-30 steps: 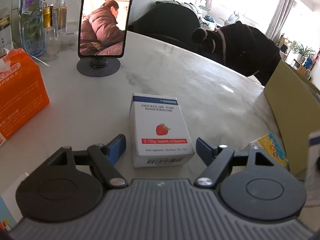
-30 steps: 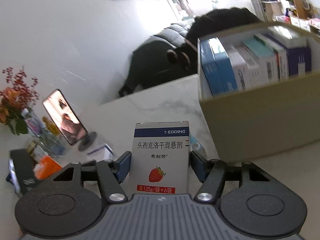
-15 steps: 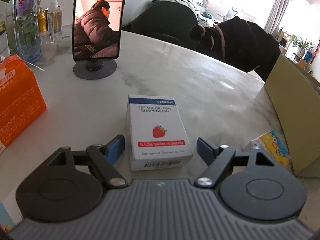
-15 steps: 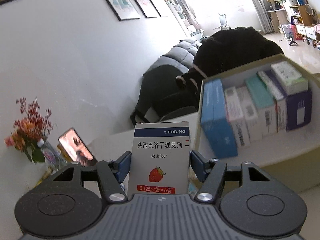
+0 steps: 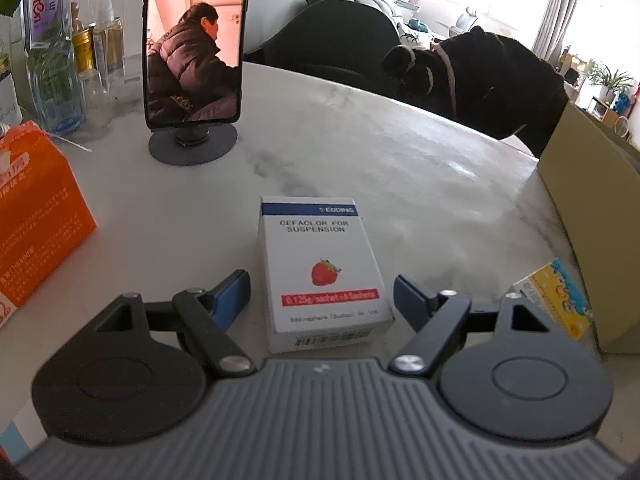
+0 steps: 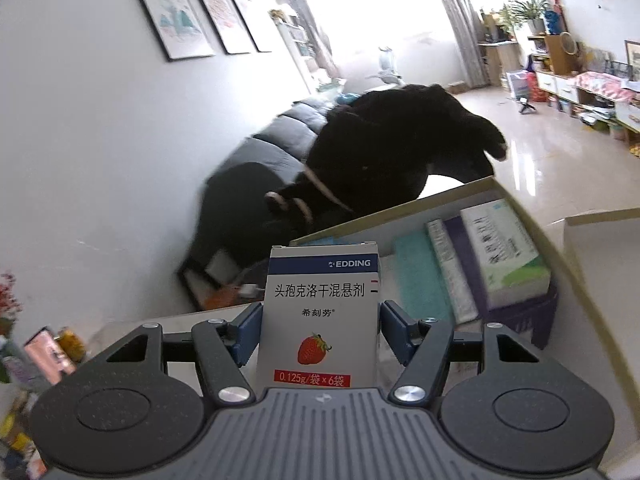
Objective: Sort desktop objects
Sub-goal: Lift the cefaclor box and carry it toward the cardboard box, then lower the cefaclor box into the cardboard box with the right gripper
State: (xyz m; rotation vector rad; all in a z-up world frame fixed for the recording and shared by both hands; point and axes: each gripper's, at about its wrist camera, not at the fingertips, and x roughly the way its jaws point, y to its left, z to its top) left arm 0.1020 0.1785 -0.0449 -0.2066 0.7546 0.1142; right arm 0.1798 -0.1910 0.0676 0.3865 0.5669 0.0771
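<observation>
A white strawberry box stands upright, clamped in the right claw, raised in front of the open carton packed with medicine boxes. A matching box lies flat on the worktop between the left claw's parted fingers, untouched. A phone on a stand stands behind it.

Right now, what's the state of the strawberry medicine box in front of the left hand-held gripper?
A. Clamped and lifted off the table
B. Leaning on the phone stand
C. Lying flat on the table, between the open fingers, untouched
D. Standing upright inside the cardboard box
C: in the left wrist view the medicine box lies flat on the table, with a gap on both sides between it and the fingers of the left hand-held gripper.
</observation>
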